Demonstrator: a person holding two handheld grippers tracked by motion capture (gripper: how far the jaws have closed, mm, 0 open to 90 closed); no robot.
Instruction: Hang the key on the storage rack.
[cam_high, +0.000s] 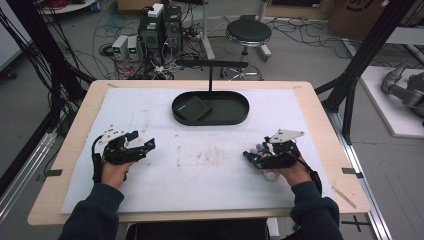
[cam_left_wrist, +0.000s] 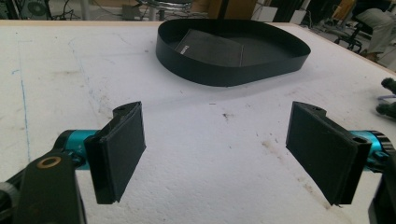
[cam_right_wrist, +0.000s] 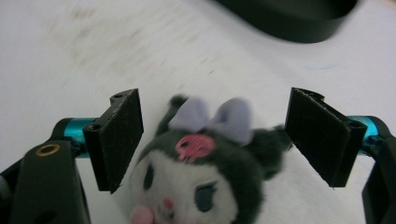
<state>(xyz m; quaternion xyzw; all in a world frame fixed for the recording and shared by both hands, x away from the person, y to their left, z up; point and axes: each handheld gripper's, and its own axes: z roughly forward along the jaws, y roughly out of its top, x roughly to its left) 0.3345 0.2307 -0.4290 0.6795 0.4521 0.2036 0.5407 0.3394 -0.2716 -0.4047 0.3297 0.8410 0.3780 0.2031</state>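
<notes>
Right gripper view: plush toy (cam_right_wrist: 205, 177) between gaping tongs (cam_right_wrist: 224, 140)

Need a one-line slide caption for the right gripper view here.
Right gripper open, its jaws either side of a plush toy with a lilac bow, lying on the white mat.

This looks like a robotics lab. Beyond the pale wooden table (cam_high: 320, 107) with its white foam mat (cam_high: 200, 165), tangled cables (cam_high: 300, 27) cover the grey floor around computer towers (cam_high: 161, 27) and a round black stool (cam_high: 248, 33). Black frame struts (cam_high: 365, 50) flank it; right of it lies probably a grey robot arm (cam_high: 405, 87).
</notes>
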